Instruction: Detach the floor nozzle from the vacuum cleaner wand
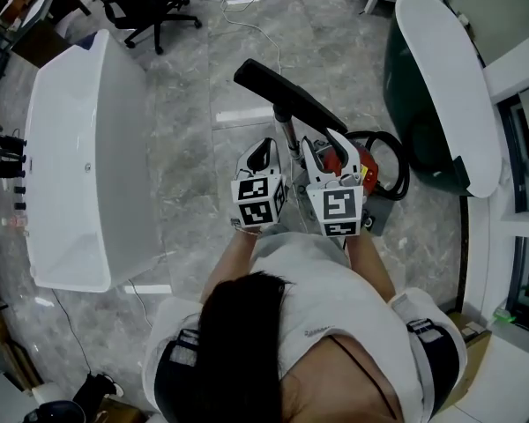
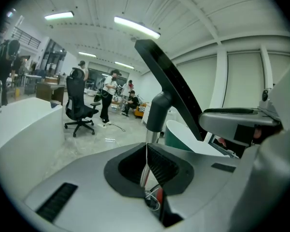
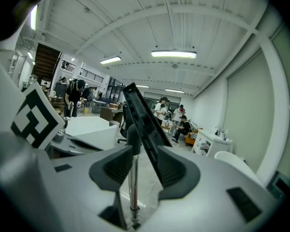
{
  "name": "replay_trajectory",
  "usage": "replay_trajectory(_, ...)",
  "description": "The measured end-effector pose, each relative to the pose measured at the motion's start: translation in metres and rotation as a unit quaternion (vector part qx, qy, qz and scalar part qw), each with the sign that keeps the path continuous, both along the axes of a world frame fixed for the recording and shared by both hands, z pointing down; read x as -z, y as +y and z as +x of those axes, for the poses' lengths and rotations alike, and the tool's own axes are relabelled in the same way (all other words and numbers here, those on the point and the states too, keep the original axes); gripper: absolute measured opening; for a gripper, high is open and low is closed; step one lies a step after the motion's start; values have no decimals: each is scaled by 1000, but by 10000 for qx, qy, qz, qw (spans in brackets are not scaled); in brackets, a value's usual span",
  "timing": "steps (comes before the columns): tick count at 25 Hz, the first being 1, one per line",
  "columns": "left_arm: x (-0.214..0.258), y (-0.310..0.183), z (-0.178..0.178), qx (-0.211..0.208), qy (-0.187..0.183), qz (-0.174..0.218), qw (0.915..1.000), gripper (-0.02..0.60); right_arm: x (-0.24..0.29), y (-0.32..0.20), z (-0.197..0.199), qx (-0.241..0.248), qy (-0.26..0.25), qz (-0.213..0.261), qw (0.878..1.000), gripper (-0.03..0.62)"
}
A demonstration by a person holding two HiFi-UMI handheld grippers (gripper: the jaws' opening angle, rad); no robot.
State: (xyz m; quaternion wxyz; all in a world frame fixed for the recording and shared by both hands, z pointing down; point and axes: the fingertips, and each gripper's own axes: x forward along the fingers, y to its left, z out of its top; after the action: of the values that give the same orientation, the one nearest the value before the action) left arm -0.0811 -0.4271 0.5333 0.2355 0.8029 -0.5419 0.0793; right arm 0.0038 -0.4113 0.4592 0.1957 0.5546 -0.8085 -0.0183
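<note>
Item: long black plastic floor nozzle (image 1: 300,104), joined by its neck to the slim chrome metal wand (image 1: 289,144); not yet detached.
Location: carried at the top of the upright wand, raised above the grey marble floor (image 1: 185,148), just beyond both grippers.
Risk: no firm hold on the tube is seen, so the wand is judged liable to tip or slide. The nozzle could then be struck on the floor. A pull on the nozzle alone would likely drag the whole tube rather than free the joint.
Heading, long axis: the bar is tilted, its long axis run from upper left to lower right in the head view; the neck is pointed down the wand.
Right gripper (image 1: 324,148): fingers released and set apart, the wand stood between them, unpinched.
Left gripper (image 1: 266,148): fingers clenched together, nothing seen clamped; the wand is seen just past them.
Surroundings: red vacuum cleaner body (image 1: 357,161) with looped black hose (image 1: 397,161) on the floor; white bathtub (image 1: 79,148) well apart.
</note>
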Motion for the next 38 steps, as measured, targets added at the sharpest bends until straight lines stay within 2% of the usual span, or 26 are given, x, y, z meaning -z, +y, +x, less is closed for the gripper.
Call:
replay_trajectory(9, -7, 1, 2, -140, 25, -70, 9999, 6, -5, -4, 3, -102, 153, -44, 9998, 188)
replay_trajectory(13, -5, -1, -1, -89, 7, -54, 9999, 6, -5, -7, 4, -48, 220, -123, 9997, 223)
replay_trajectory(19, -7, 3, -2, -12, -18, -94, 10000, 6, 3, -7, 5, -99, 327, 170, 9993, 256)
replay_trajectory(29, -9, -2, -17, 234, -72, -102, 9996, 6, -2, -27, -1, 40, 1565, 394, 9869, 291)
replay_trajectory(35, -11, -8, -34, 596, -12, -170, 9981, 6, -6, -41, 2, 40, 1857, 321, 9821, 295)
replay_trajectory(38, -9, -11, -34, 546, -281, -69, 9981, 6, -11, -48, 1, 114, 1952, 190, 9805, 295)
